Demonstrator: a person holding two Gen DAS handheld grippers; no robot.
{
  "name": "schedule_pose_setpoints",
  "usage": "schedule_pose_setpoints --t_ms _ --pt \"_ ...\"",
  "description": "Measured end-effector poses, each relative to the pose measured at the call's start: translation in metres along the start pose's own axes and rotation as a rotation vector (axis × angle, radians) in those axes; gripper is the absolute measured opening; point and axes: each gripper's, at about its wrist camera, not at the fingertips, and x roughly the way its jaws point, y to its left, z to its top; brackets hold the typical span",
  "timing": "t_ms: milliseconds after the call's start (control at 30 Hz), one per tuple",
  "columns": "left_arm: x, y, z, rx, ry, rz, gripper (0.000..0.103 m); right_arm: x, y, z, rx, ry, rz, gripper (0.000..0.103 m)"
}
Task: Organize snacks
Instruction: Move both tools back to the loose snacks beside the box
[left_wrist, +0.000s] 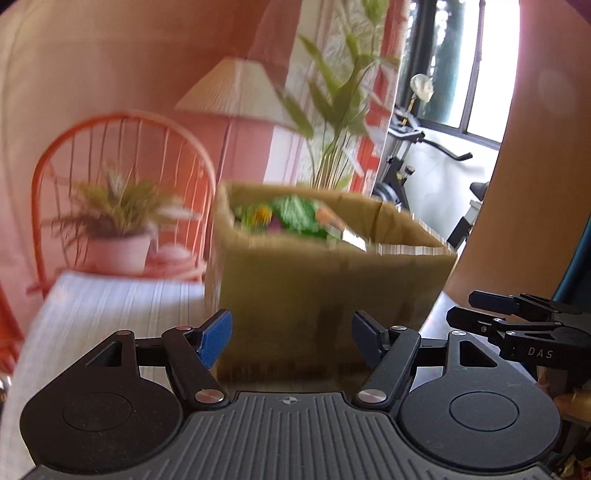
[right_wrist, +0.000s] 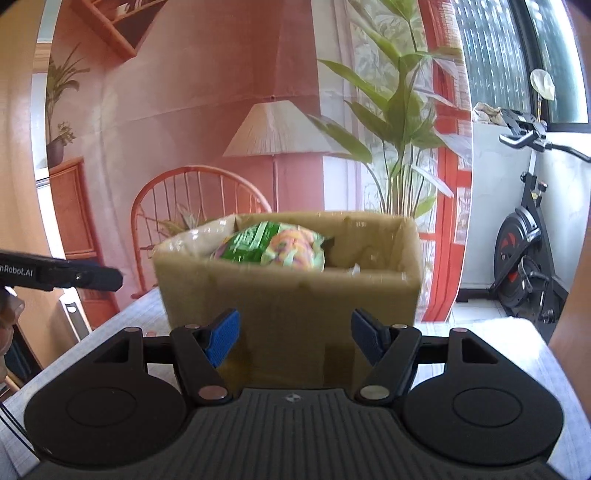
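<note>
Pink walls, a pleated floor lamp (right_wrist: 275, 129) and a tall leafy plant (right_wrist: 399, 122) fill the background, with an orange wire-backed chair (right_wrist: 199, 192) to the left and an exercise bike (right_wrist: 524, 251) by the window on the right. Nearer the cameras, a table (left_wrist: 110, 306) covered in pale, ribbed cloth carries an open cardboard box (right_wrist: 295, 295).

Inside the box sit the snacks: a green snack bag (right_wrist: 273, 243) printed with coloured rings lies toward the middle, and a pale beige bag (right_wrist: 201, 236) leans at the box's left end, its top showing above the rim. In the left wrist view the box (left_wrist: 325, 280) is blurred, and its contents show only as green and yellow patches.

Both tongs point at the near wall of the box. The left tongs (left_wrist: 291, 339) stand released, blue pads apart with nothing between them. The right tongs (right_wrist: 293, 338) are likewise spread and empty. Neither touches the box. Each tool appears at the edge of the other's view, side by side.

A potted fern (left_wrist: 118, 221) sits on the chair beyond the table.
</note>
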Motion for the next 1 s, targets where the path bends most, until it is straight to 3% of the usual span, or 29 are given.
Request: schedule_pose_setpoints --t_ms 100,267,367,700,1000 --pt "0.003 0.001 -0.032 -0.038 0.057 -0.012 0.076 -0.004 0.001 -0.027 0.007 0.04 0.001 0.071" --pt "0.005 -0.002 -0.082 -0.059 0.106 0.006 0.076 -0.002 -0.009 -0.074 0.133 0.142 0.023 0.071" --pt "0.008 0.001 -0.1 -0.109 0.135 0.004 0.075 -0.002 -0.003 -0.098 0.073 0.196 0.01 0.071" --pt "0.011 0.001 -0.122 -0.144 0.168 -0.003 0.072 0.001 0.035 -0.154 -0.206 0.356 0.073 0.069" --pt "0.012 -0.006 -0.133 -0.155 0.189 -0.002 0.067 0.027 0.042 -0.155 -0.229 0.388 0.108 0.069"
